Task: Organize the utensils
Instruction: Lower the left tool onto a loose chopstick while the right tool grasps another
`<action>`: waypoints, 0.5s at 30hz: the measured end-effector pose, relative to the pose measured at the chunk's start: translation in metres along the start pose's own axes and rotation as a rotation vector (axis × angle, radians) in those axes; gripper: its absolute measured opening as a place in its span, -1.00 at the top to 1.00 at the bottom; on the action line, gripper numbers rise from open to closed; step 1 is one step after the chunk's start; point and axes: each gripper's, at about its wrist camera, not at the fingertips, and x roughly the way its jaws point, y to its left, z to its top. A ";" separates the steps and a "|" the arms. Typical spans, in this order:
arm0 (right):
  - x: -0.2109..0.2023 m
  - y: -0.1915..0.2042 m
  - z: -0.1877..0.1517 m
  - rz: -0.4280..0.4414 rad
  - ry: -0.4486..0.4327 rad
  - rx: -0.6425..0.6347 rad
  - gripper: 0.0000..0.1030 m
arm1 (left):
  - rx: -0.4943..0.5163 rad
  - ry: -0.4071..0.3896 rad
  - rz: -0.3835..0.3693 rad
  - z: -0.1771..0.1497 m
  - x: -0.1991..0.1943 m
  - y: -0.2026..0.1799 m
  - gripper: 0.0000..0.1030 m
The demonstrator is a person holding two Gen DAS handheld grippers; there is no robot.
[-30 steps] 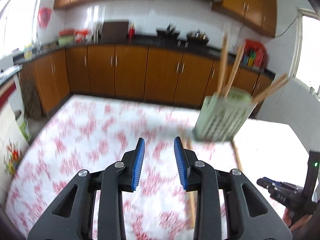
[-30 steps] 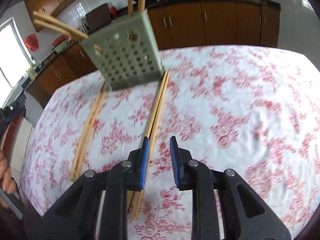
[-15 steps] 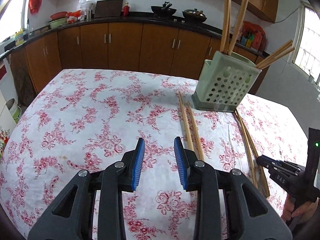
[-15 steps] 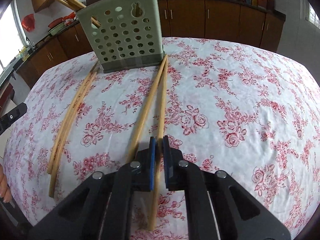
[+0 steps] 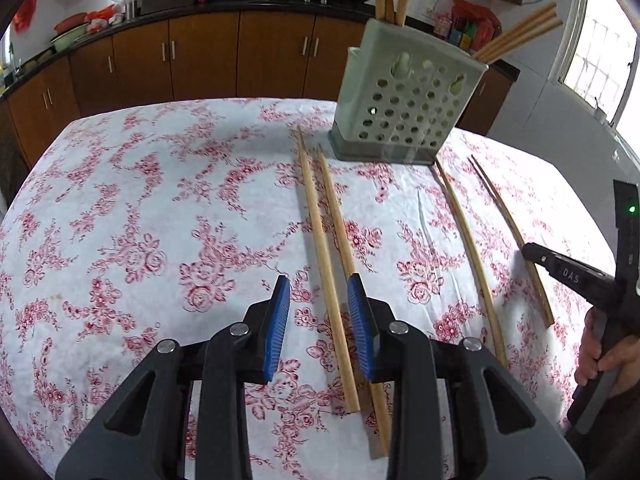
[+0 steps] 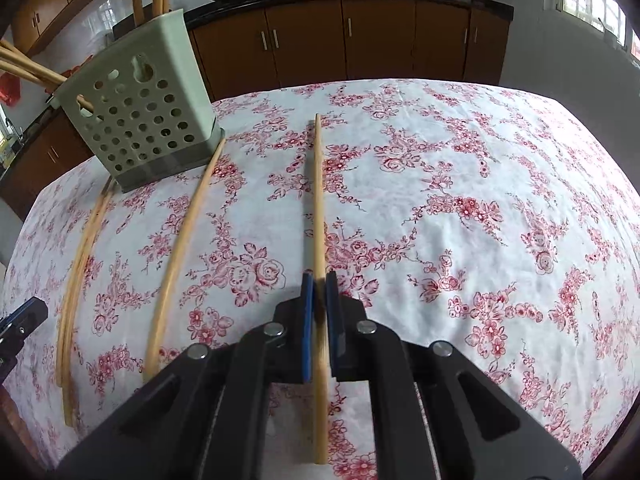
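Left gripper: I have it pitched steeply down over the floral tablecloth, jaws apart, blue pads clear of everything. A pair of chopsticks lies on the cloth under it; the left stick runs through the gap between the pads untouched, the right one passes beneath the right finger. I cannot tell whether the fingertips touch the cloth.

Chopstick holder: pale green, perforated, upright on the far side of the table, just beyond the far ends of that pair. Several chopsticks already stand in it, two near vertical, others leaning out to the right.

Loose chopsticks, right of the holder: one lies alone; further right the other meets the right gripper's tip.

Person's hand: wrapped round the right gripper's handle at the far right of the left wrist view.

Right gripper: also tilted down; jaws have just closed and now pinch a single chopstick. The stick runs straight ahead along the fingers, far end toward the counter; whether it is off the cloth I cannot tell.

Right wrist view, remainder: holder sits at the left, one chopstick beside it, two more further left, all flat on the cloth.
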 end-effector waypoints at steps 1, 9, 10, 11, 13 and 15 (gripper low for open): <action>-0.001 0.002 0.000 0.002 0.001 -0.001 0.85 | 0.006 0.007 0.001 -0.001 0.003 -0.002 0.44; -0.004 0.005 -0.001 0.003 -0.001 -0.021 0.85 | 0.065 0.030 0.090 -0.006 0.018 -0.013 0.85; -0.004 0.006 -0.001 0.002 -0.003 -0.029 0.85 | 0.062 0.026 0.098 -0.005 0.018 -0.012 0.85; -0.004 0.008 -0.001 0.005 -0.006 -0.040 0.85 | 0.051 0.023 0.109 -0.003 0.020 -0.009 0.85; -0.003 0.009 -0.001 0.010 -0.008 -0.048 0.85 | 0.018 0.017 0.135 0.003 0.022 0.002 0.85; -0.002 0.012 0.000 0.012 -0.014 -0.063 0.85 | -0.017 0.017 0.158 0.009 0.024 0.017 0.85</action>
